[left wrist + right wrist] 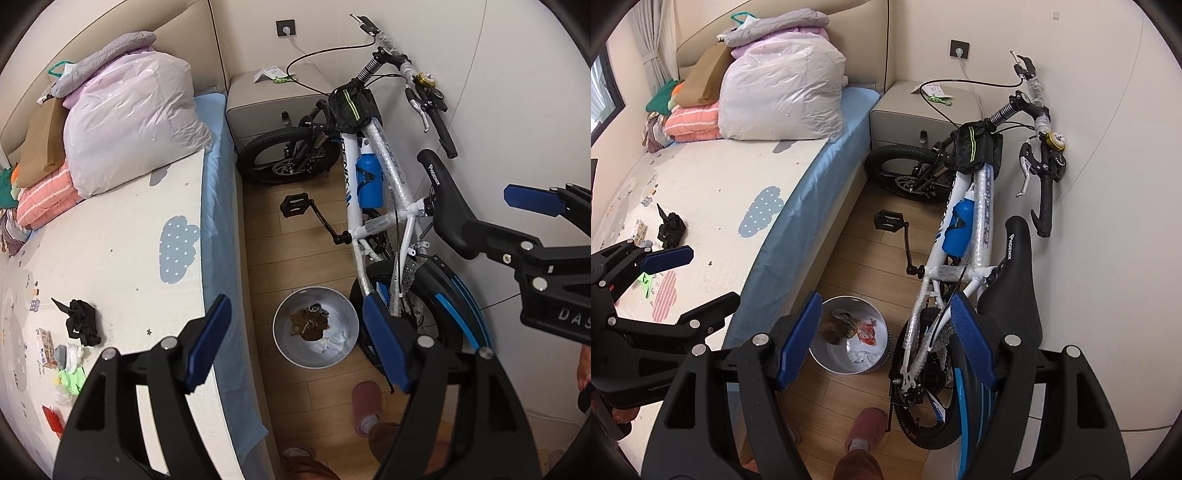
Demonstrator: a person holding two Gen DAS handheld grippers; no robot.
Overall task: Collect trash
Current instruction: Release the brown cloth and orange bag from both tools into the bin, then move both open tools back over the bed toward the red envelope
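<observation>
A round metal bin (280, 325) (827, 360) stands on the wood floor between the bed and the bicycle, with brown scraps, white tissue and a red wrapper inside. Loose trash lies on the bed mat: a black crumpled piece (82, 322) (670, 229), green scraps (70, 380) (644, 280), a small printed box (46, 345) and a red piece (53, 421). My left gripper (299, 343) is open and empty above the bin; it also shows in the right wrist view (698, 280). My right gripper (884, 339) is open and empty over the bin's edge and rear wheel.
A white and blue bicycle (369, 192) (964, 229) leans along the right wall. A grey nightstand (273, 99) stands in the corner. Bagged bedding (129, 122) and folded clothes are piled at the bed's head. The person's pink slipper (866, 430) is on the floor.
</observation>
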